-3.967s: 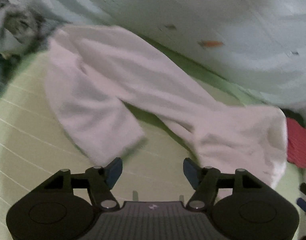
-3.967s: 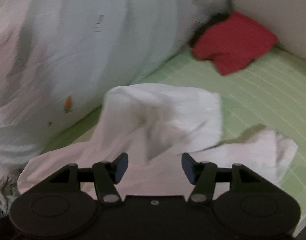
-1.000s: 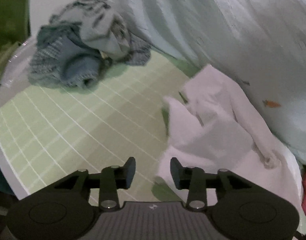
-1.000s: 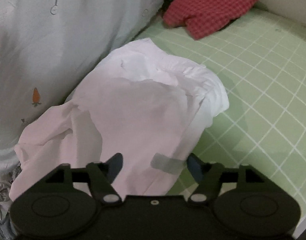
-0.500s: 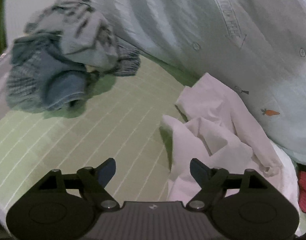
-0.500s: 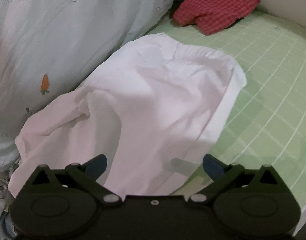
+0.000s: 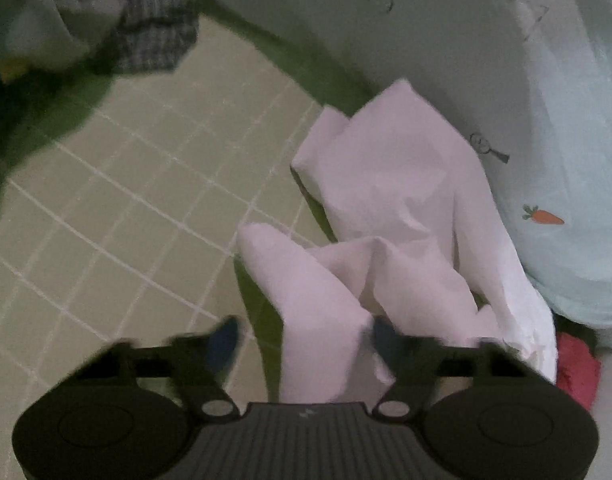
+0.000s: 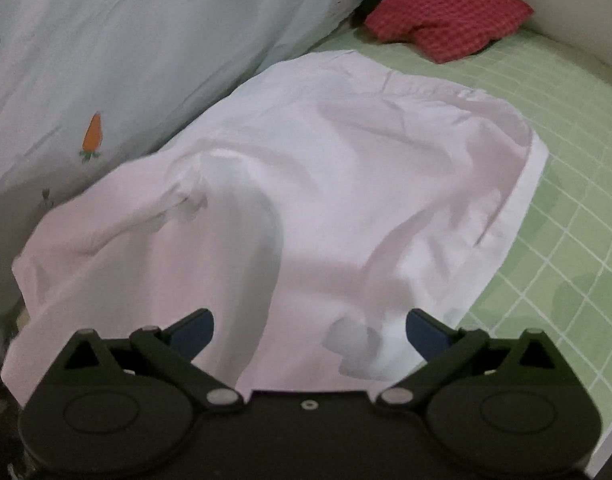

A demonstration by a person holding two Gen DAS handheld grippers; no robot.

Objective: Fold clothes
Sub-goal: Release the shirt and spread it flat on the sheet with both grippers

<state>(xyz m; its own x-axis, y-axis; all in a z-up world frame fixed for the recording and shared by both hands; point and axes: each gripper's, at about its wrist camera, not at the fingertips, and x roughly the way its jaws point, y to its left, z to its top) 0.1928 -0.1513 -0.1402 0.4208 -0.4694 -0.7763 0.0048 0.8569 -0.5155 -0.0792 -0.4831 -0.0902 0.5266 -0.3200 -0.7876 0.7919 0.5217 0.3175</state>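
Note:
A white garment (image 8: 346, 200) lies crumpled on the green checked sheet (image 8: 566, 240), its far edge against a pale blue duvet. In the right wrist view my right gripper (image 8: 310, 326) hovers just above its near part, open wide, nothing between the fingers. In the left wrist view the same white garment (image 7: 386, 200) is bunched in folds, and one long fold runs toward me between the fingers of my left gripper (image 7: 303, 342). That gripper is open, its blue fingertips (image 7: 221, 344) blurred on either side of the fold.
The pale blue duvet (image 8: 145, 40) with carrot prints rises like a wall along the far side. A red checked garment (image 8: 446, 32) lies at the back right by a white wall. A heap of grey-blue checked clothes (image 7: 153, 36) sits far left.
Both grippers opened wider over the last second. The left one moved in toward the white garment, so a fold now sits between its fingers. The garment has settled flatter under the right gripper.

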